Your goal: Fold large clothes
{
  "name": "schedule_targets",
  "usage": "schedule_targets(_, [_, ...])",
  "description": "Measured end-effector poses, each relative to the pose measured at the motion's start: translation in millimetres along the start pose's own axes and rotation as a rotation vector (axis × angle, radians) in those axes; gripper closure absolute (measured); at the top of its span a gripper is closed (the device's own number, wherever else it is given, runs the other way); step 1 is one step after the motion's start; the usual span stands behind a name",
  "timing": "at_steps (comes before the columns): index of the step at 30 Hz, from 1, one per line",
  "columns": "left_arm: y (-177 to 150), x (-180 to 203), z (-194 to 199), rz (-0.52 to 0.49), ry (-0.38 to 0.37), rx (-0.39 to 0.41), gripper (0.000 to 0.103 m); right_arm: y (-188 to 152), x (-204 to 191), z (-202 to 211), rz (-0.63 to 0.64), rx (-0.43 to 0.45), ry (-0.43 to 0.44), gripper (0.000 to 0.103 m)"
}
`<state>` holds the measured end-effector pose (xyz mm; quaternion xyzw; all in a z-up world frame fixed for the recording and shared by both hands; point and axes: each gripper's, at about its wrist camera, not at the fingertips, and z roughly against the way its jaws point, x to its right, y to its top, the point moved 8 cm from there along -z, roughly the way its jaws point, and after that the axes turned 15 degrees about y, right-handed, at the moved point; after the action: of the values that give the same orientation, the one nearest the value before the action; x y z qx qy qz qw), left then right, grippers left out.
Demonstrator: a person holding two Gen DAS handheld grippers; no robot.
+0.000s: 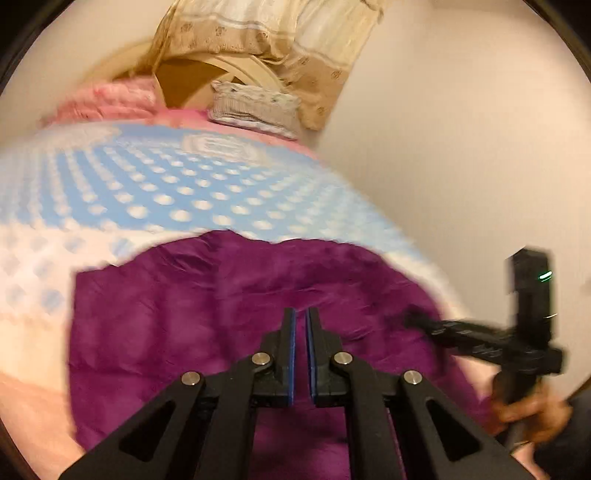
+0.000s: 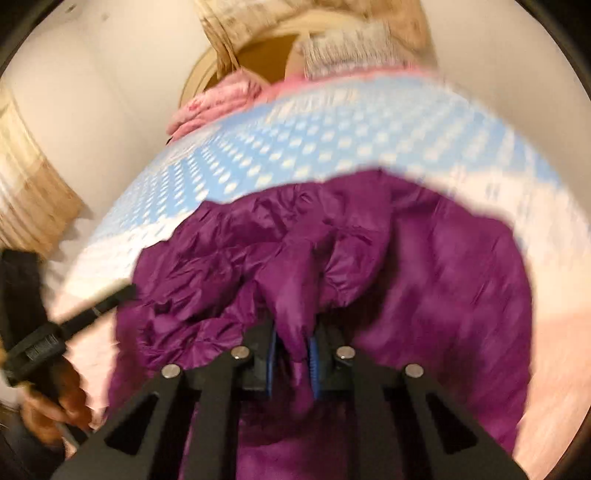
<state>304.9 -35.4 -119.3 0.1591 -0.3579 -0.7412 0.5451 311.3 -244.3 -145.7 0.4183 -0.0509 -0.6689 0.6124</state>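
Note:
A large purple garment (image 1: 192,325) lies spread on a bed with a blue and white dotted cover (image 1: 177,192). My left gripper (image 1: 301,317) hovers over the garment with its jaws nearly together and nothing between them. My right gripper (image 2: 291,343) is shut on a bunched fold of the purple garment (image 2: 295,288), which rises crumpled over its fingers. The right gripper also shows in the left wrist view (image 1: 410,319) at the garment's right edge, and the left gripper in the right wrist view (image 2: 127,291) at the garment's left edge. Both views are motion-blurred.
A pink blanket (image 1: 110,99) and a grey patterned pillow (image 1: 255,107) lie at the head of the bed. Beige curtains (image 1: 266,33) hang behind. A plain wall (image 1: 461,147) runs along the bed's right side.

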Motion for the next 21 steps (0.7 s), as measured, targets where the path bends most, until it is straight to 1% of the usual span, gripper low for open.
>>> schedule_targets(1, [-8, -6, -10, -0.029, 0.066, -0.048, 0.098, 1, 6, -6, 0.01, 0.0, -0.021, 0.078])
schedule_targets(2, [-15, -12, -13, -0.026, 0.088, -0.087, 0.098, -2, 18, -13, 0.003, -0.016, -0.066, 0.064])
schedule_targets(3, [-19, -15, -13, -0.018, 0.088, -0.103, 0.098, -9, 29, -18, -0.024, -0.044, -0.111, 0.053])
schedule_targets(4, [-22, -20, -5, -0.002, 0.077, -0.108, 0.098, -16, 39, -19, -0.063, -0.063, -0.13, 0.036])
schedule_targets(5, [-24, -22, 2, 0.014, 0.076, -0.105, 0.098, -21, 41, -15, -0.089, -0.052, -0.119, 0.035])
schedule_targets(6, [-23, -22, 8, 0.022, 0.084, -0.1, 0.098, -22, 43, -6, -0.113, -0.01, -0.096, 0.035])
schedule_targets(7, [-18, -21, 17, 0.027, 0.082, -0.08, 0.098, -19, 43, 12, -0.121, 0.068, -0.097, 0.035])
schedule_targets(9, [-5, -10, 28, 0.011, 0.065, -0.033, 0.098, -6, 32, 39, -0.075, 0.182, -0.127, 0.034])
schedule_targets(10, [7, 9, 32, -0.013, 0.054, 0.004, 0.098, 4, 24, 46, -0.037, 0.213, -0.122, 0.039])
schedule_targets(11, [14, 25, 32, -0.033, 0.045, 0.026, 0.098, 10, 16, 49, -0.006, 0.217, -0.119, 0.046])
schedule_targets(12, [22, 46, 30, -0.041, 0.032, 0.053, 0.098, 17, 9, 48, 0.019, 0.21, -0.127, 0.048])
schedule_targets(14, [28, 64, 24, -0.015, 0.023, 0.072, 0.098, 31, -5, 31, 0.039, 0.193, -0.139, 0.048])
schedule_targets(15, [25, 72, 14, 0.002, 0.035, 0.062, 0.098, 25, -5, 30, 0.023, 0.192, -0.134, 0.048])
schedule_targets(16, [19, 76, -5, 0.014, 0.079, 0.035, 0.098, 27, -1, 12, -0.036, 0.18, -0.114, 0.048])
schedule_targets(17, [12, 75, -20, 0.022, 0.113, 0.006, 0.098, 19, 3, 0, -0.088, 0.166, -0.1, 0.048])
schedule_targets(18, [1, 67, -39, 0.043, 0.158, -0.042, 0.098, 16, 8, -9, -0.123, 0.153, -0.095, 0.048])
schedule_targets(19, [-5, 60, -49, 0.06, 0.173, -0.071, 0.098, 9, 15, -25, -0.155, 0.139, -0.1, 0.048])
schedule_targets(20, [-17, 48, -61, 0.084, 0.204, -0.107, 0.098, 2, 14, -32, -0.165, 0.136, -0.109, 0.048])
schedule_targets(21, [-25, 40, -69, 0.086, 0.235, -0.12, 0.098, -8, 14, -35, -0.169, 0.131, -0.112, 0.048])
